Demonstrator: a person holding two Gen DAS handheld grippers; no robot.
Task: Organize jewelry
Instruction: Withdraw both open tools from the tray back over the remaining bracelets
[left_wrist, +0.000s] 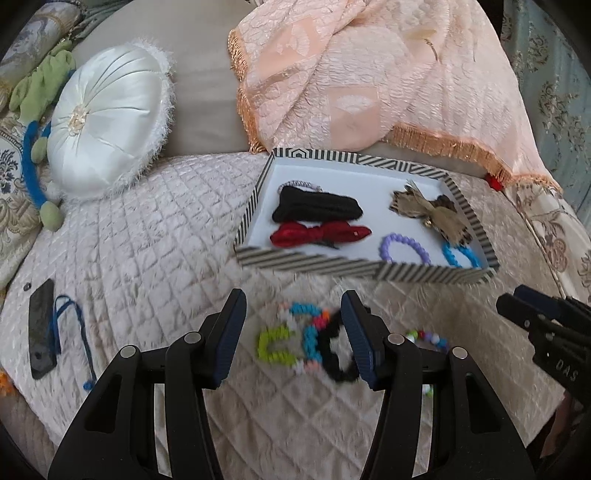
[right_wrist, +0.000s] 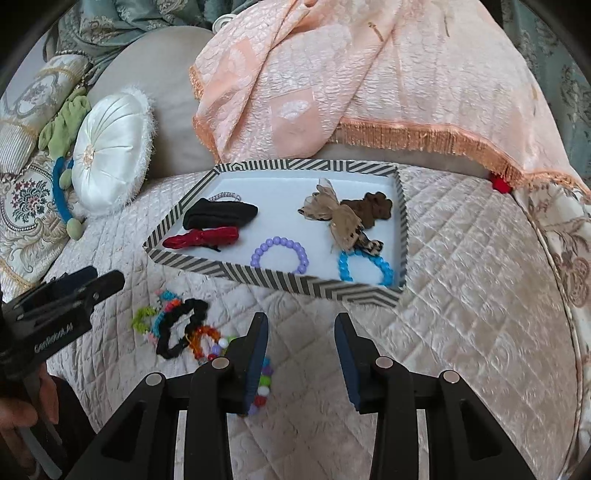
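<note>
Step in hand: picking the next loose piece from the pile (left_wrist: 314, 343) on the quilted bedspread (left_wrist: 147, 240) to carry to the striped tray (left_wrist: 255, 192); this is a judgement
Left gripper (left_wrist: 293, 332): jaws spread, nothing pinched, hovering over the pile
Right gripper (right_wrist: 301, 362): jaws apart and empty, over bare quilt just right of the pile
How to do it well: single out one piece, such as the black scrunchie (right_wrist: 184, 325) at the pile's edge, since the pieces overlap and a deep bite may lift several
Placement: the tray's bare middle looks the safest spot
Count in tray: two bead bracelets, purple (right_wrist: 280, 254) and blue (right_wrist: 365, 267); one red bow (right_wrist: 203, 238); one black band (right_wrist: 219, 214); one tan bow (right_wrist: 332, 214); one brown scrunchie (right_wrist: 373, 208)
Count in pile: about five pieces, too tangled to be sure
</note>
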